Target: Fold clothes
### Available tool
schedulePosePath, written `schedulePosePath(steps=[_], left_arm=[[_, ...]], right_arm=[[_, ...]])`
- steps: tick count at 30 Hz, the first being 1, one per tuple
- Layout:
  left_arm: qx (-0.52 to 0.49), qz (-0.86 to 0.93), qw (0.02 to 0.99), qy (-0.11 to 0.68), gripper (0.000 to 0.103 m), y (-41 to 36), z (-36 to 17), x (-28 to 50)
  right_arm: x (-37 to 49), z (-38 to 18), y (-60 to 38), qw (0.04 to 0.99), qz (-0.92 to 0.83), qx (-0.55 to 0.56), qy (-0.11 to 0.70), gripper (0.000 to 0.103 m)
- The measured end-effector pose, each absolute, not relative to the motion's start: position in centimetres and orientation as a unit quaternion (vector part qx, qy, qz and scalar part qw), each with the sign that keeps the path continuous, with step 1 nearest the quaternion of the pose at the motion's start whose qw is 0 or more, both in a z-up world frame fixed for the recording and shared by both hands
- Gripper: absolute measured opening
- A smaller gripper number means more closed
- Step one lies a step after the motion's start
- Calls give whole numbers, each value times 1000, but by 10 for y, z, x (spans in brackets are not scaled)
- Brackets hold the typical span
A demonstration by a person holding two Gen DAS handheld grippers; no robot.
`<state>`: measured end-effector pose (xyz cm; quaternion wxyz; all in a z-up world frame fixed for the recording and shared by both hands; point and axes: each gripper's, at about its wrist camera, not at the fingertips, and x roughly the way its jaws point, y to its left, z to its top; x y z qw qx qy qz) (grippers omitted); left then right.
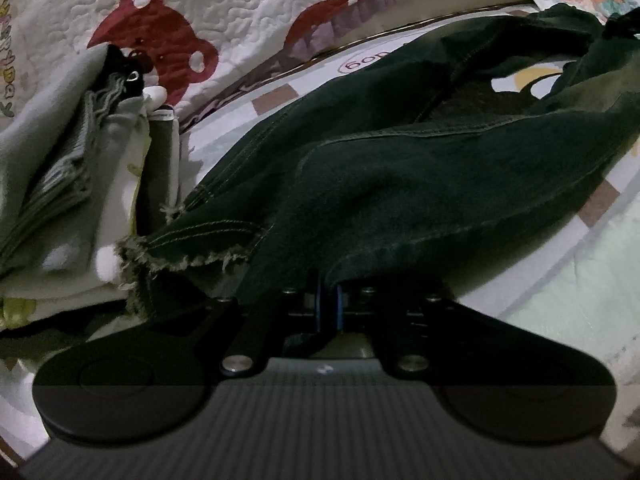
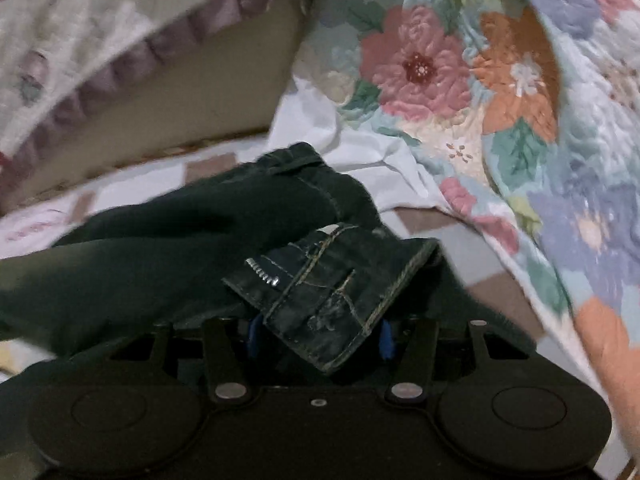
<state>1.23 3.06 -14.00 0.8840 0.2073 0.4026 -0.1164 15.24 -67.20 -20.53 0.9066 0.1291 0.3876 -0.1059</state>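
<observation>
Dark green jeans [image 1: 400, 184] lie across the patterned bed sheet [image 1: 560, 280]. Their frayed hem [image 1: 180, 256] points toward the left in the left wrist view. My left gripper [image 1: 330, 308] is shut on a fold of the jeans leg, its blue pads almost touching with cloth pinched between them. In the right wrist view the jeans' waistband [image 2: 332, 300], showing zipper teeth and a belt loop, lies flat across my right gripper [image 2: 320, 336]. The blue pads [image 2: 386, 344] of that gripper stand wide apart on either side of the waistband, so it is open.
A stack of folded pale green and white clothes [image 1: 60, 200] sits at the left. A quilt with red bear shapes [image 1: 200, 20] rises behind the bed. A floral quilt [image 2: 500, 100] is heaped on the right, close to the waistband.
</observation>
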Motion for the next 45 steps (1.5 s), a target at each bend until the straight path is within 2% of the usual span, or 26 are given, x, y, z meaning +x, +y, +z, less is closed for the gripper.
schedulePosePath(steps=[10,13,19,29,32,34,35,36,37,38,39,45], left_arm=[[209,-120,881,407,11,31,-140,12],[206,-118,882,406,13,32,-141,13],[211,-119,883,402,15,32,-144,19],[237,-122,877,399,16,26,-148,24],[246,-131,870,406,25,24,-151,24],[252,-139,865,411,40,22,-155,24],[256,-140,864,410,42,21,-158,24],[261,-140,862,412,42,20,-161,26],[266,-139,859,414,35,18,-164,28],[271,-138,858,413,23,17,-165,29],[278,-135,858,410,6,15,-164,30],[302,-119,884,335,3,15,-124,30]], right_arm=[[202,-210,-706,888,-160,184,389,57],[181,-202,-724,892,-180,184,371,60],[112,-214,-778,856,-267,261,358,62],[61,-246,-787,830,-204,422,303,65],[64,-248,-783,836,-196,415,300,67],[76,-245,-777,850,-200,380,306,68],[83,-244,-774,856,-201,362,309,69],[89,-242,-771,862,-203,343,312,60],[95,-241,-768,868,-204,325,315,45],[101,-240,-765,873,-206,307,318,24],[103,-234,-763,878,-205,298,313,24],[108,-147,-762,910,-203,244,268,20]])
